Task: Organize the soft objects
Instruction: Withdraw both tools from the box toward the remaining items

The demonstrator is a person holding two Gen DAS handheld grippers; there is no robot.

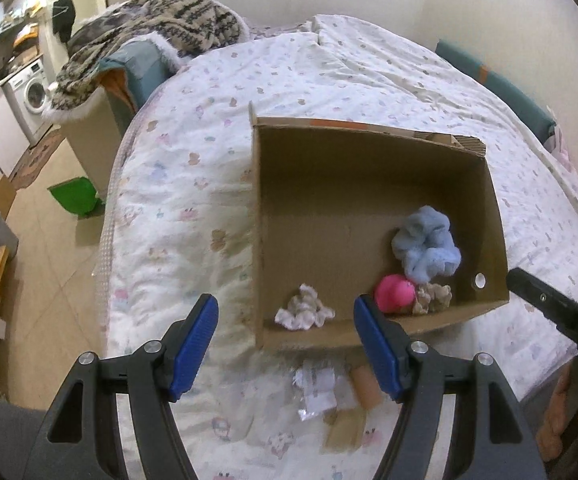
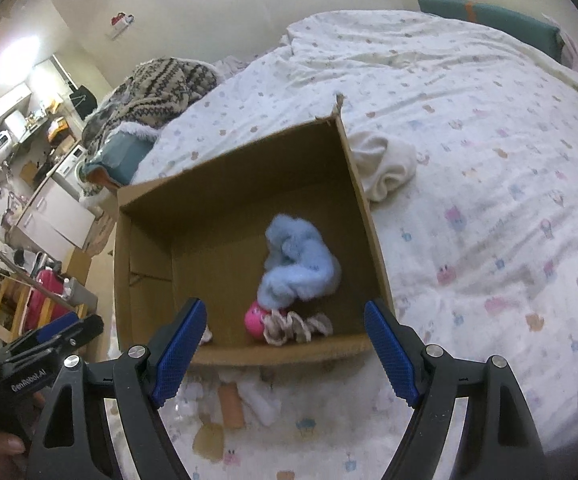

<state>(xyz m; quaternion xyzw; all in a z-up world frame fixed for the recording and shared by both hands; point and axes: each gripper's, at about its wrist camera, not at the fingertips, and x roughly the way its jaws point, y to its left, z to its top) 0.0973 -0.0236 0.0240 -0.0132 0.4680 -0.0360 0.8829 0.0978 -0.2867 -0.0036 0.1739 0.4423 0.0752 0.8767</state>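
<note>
An open cardboard box [image 1: 329, 160] [image 2: 245, 156] sits on the patterned bed. Inside lie a fluffy light-blue cloth [image 1: 427, 244] [image 2: 297, 260], a pink soft ball [image 1: 393, 293] [image 2: 255, 318], a beige scrunched fabric [image 1: 433, 298] [image 2: 297, 326] and a small white-beige scrunched fabric [image 1: 305, 312]. A cream cloth [image 2: 385, 164] lies on the bed outside the box's right wall. My left gripper [image 1: 285, 344] is open and empty, just before the box's near wall. My right gripper [image 2: 285, 350] is open and empty, also at the near wall.
The box's torn flap with paper scraps [image 1: 329, 396] [image 2: 241, 400] lies on the quilt [image 1: 193, 184] in front of the box. A striped knit blanket [image 1: 161, 28] lies at the bed's far left. The floor, a green bin [image 1: 75, 196] and a washing machine [image 1: 33, 92] are at left.
</note>
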